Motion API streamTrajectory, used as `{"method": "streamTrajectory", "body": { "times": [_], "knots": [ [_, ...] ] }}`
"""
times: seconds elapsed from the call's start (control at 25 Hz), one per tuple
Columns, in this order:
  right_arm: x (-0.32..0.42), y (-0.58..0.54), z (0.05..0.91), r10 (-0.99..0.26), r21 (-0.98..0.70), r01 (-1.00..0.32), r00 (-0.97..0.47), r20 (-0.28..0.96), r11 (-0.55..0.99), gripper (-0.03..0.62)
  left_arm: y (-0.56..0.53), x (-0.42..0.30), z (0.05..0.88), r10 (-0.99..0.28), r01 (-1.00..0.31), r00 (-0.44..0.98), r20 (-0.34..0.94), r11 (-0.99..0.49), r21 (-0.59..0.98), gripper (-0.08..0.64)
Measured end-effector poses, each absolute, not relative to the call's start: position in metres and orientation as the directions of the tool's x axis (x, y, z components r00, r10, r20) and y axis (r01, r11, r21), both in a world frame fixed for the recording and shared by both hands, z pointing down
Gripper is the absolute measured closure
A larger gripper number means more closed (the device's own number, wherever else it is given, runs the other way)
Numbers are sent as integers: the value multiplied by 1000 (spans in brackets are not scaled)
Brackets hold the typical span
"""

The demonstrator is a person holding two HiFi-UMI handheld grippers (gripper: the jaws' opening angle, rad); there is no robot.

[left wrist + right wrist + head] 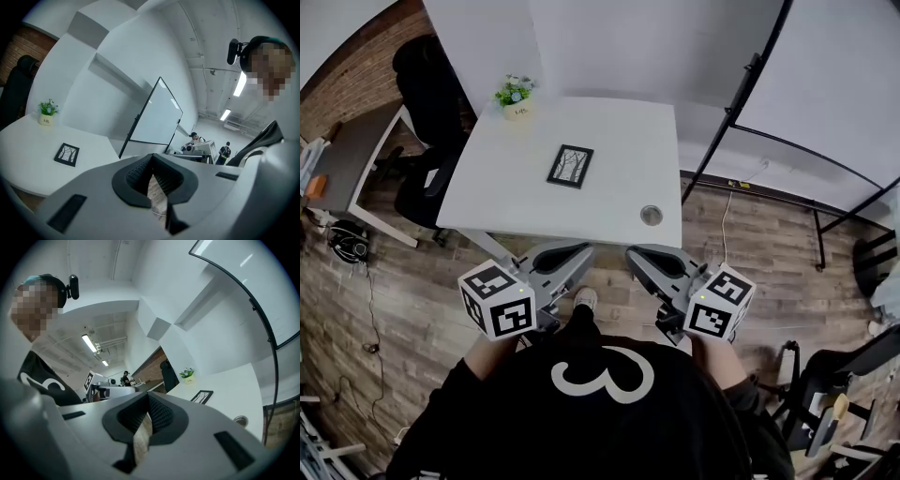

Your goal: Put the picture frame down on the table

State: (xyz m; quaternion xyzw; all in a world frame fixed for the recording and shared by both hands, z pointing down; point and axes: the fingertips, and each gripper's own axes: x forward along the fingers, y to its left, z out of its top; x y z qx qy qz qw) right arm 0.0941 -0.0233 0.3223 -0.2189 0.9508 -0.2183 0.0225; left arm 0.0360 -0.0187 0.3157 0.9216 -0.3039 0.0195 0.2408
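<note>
The black picture frame (570, 166) with a tree print lies flat near the middle of the white table (619, 122). It also shows small in the left gripper view as the frame (66, 154) and in the right gripper view as the frame (202, 396). My left gripper (572, 253) and right gripper (642, 255) hover side by side over the wood floor, just short of the table's near edge and well apart from the frame. Both are shut with nothing held; only floor shows through the slit behind the left gripper's (152, 161) and right gripper's (147, 399) jaws.
A small potted plant (516, 96) stands at the table's far left corner, and a round cable hole (652, 215) sits near its front right. A black office chair (431, 84) and a second desk (356, 159) are to the left. A whiteboard on a black stand (825, 75) is on the right.
</note>
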Motion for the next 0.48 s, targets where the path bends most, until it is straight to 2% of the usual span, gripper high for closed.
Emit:
{"method": "streamTrajectory", "body": {
  "times": [0.48],
  "knots": [
    [104, -3, 320, -427, -399, -410, -903, 51, 820, 569, 2, 45, 313, -558, -569, 814, 163, -707, 421, 546]
  ]
}}
